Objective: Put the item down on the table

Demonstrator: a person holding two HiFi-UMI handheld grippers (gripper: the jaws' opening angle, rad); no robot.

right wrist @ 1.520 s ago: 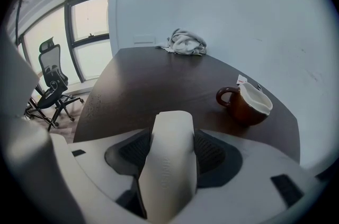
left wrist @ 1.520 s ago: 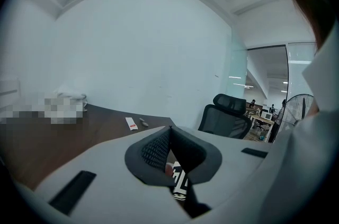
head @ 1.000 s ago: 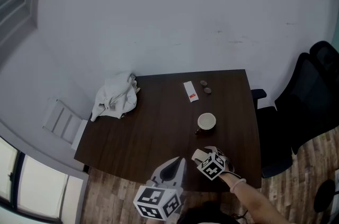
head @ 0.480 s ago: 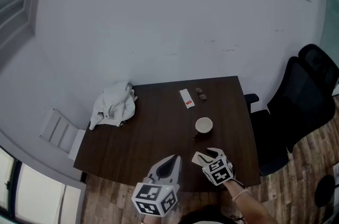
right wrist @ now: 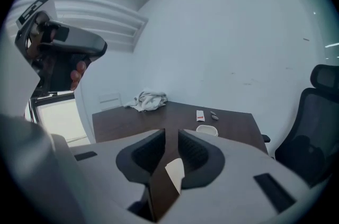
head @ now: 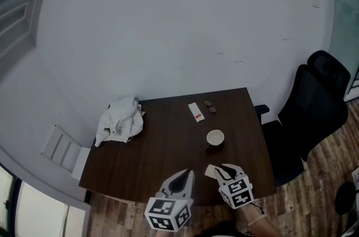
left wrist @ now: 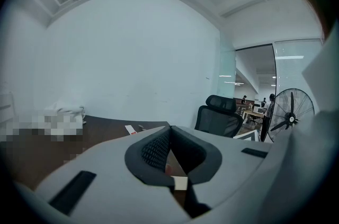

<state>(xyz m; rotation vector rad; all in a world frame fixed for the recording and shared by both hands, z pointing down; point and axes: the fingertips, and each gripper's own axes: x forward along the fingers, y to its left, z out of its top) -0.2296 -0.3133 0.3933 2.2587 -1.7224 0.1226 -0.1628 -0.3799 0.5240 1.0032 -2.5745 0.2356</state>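
Note:
On the dark brown table [head: 162, 146], my right gripper [head: 221, 168] hovers at the front edge, just short of a white cup [head: 215, 138]. In the right gripper view [right wrist: 171, 133] its jaws stand a narrow gap apart and are closing. A small pale card piece [right wrist: 175, 173] shows low in that gap, and no pad visibly presses on it. In the head view the card piece [head: 210, 171] sits by the gripper's left finger. My left gripper [head: 188, 174] is beside it, its jaws meeting at the tips [left wrist: 169, 128].
A crumpled white cloth [head: 120, 121] lies at the table's back left. A white sachet [head: 195, 112] and two small round pieces [head: 210, 106] sit near the back edge. A black office chair [head: 308, 112] stands right of the table, with a pale wall behind.
The head view has shifted and the table now looks smaller and lower in the frame. Both grippers stay near the front edge, and the cup, sachet and cloth have not moved.

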